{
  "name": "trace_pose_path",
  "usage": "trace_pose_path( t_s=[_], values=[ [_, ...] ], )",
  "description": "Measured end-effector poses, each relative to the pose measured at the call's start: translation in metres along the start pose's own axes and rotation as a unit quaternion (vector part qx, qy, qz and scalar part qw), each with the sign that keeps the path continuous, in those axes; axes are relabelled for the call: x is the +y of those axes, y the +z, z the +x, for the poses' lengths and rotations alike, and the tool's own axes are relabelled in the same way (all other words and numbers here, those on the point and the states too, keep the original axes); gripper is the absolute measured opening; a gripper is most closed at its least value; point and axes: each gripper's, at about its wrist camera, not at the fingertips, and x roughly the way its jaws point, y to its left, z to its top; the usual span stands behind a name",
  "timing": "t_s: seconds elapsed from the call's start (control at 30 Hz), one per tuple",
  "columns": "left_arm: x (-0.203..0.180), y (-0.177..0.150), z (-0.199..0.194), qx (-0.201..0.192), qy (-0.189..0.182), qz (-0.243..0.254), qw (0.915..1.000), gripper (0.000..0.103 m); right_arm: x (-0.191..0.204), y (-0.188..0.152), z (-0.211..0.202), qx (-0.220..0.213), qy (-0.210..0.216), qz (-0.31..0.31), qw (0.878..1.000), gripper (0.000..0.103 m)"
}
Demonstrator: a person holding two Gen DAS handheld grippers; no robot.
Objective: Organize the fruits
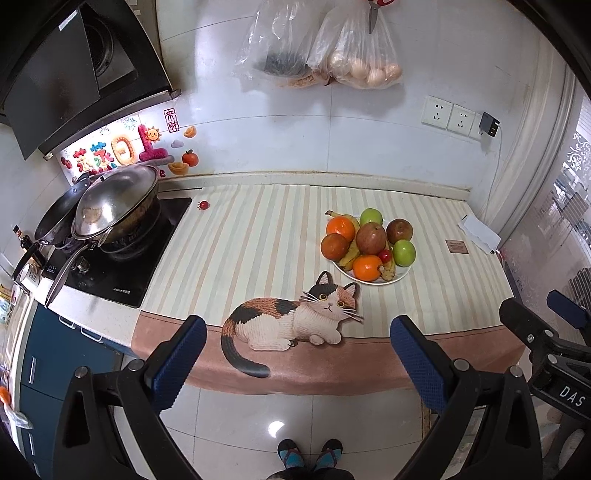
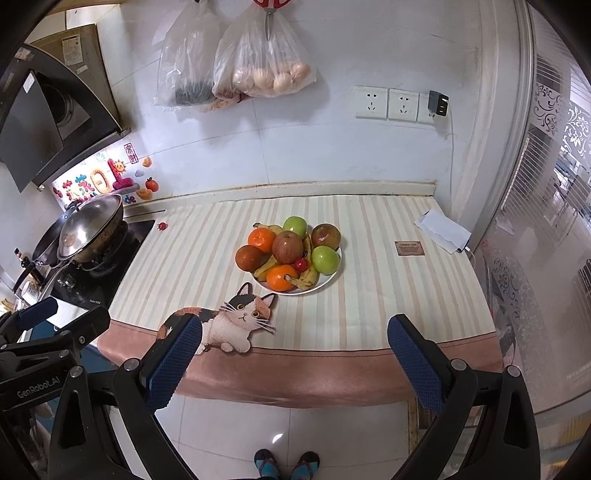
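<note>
Both grippers hang in front of the counter's near edge, above the tiled floor, and neither holds anything. The left gripper (image 1: 297, 345) has its blue-padded fingers spread wide apart, and so does the right gripper (image 2: 294, 345); each shows at the edge of the other's view, only partly in frame.

The fruit sits heaped on a white plate (image 2: 327, 282) on the striped cloth (image 2: 388, 295), toward the right of the counter and well apart from both grippers. On the plate are two oranges, one at the front (image 2: 281, 277) and one at the back left (image 2: 261, 239), a red apple on top (image 2: 287, 246), a darker reddish apple at the back right (image 2: 325, 236), two green apples (image 2: 325, 259) (image 2: 295, 226), a dark brownish-red round fruit at the left (image 2: 249, 257) (hard to name) and a small red fruit (image 2: 300, 263). Bananas (image 2: 306, 278) lie under the pile, mostly covered, with only ends and stems showing. The plate itself is largely hidden by its load.

A small red fruit (image 1: 203, 205) lies alone on the cloth near the stove (image 1: 110, 273), too small to identify. A cat-shaped mat (image 1: 295, 319) lies at the front of the cloth just beside the plate, its tail over the edge. The bags (image 2: 236, 66) on the wall hold pale round things and something dark, unclear through the plastic. Scissors (image 2: 270, 14) above are cut off by the frame
</note>
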Motion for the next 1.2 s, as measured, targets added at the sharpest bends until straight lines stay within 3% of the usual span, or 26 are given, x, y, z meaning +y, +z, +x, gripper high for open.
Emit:
trace_pose_path(
  t_s=[1.2],
  values=[
    [0.0006,0.0034,-0.001,-0.004,-0.001,0.012,0.9999,0.102,0.0016,-0.0029,-0.003,-0.001,-0.002,0.004,1.0,0.102]
  ],
)
